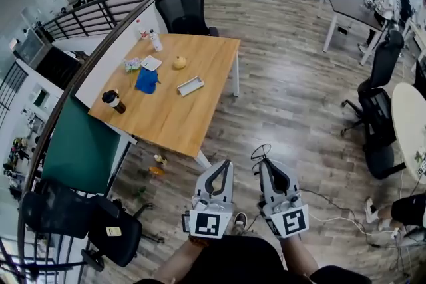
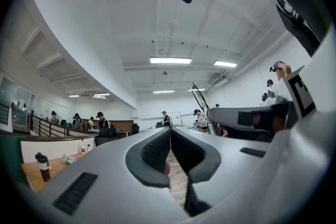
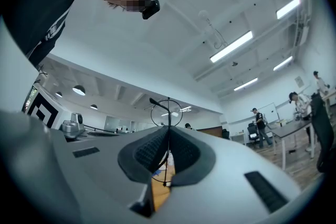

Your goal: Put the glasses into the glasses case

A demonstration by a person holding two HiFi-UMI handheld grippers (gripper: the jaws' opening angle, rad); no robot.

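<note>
My right gripper [image 1: 264, 163] is shut on a pair of thin black wire glasses [image 1: 261, 155], low in the head view over the wooden floor. In the right gripper view a round lens [image 3: 167, 111] sticks up past the closed pads [image 3: 152, 152]. My left gripper [image 1: 223, 164] hangs just left of it, shut with nothing between its pads [image 2: 155, 152]. From the left gripper view, the glasses [image 2: 202, 99] rise from the right gripper [image 2: 247, 120]. A pale oblong glasses case [image 1: 190, 86] lies on the wooden table [image 1: 200, 123], well ahead of both grippers.
On the table lie a blue cloth [image 1: 146, 80], a yellow object [image 1: 180, 62], a dark cup [image 1: 114, 101], a bottle [image 1: 155, 40] and a white card [image 1: 151, 63]. Office chairs [image 1: 182, 8] stand behind it and at the right [image 1: 376, 110]. Cables [image 1: 333, 199] trail on the floor.
</note>
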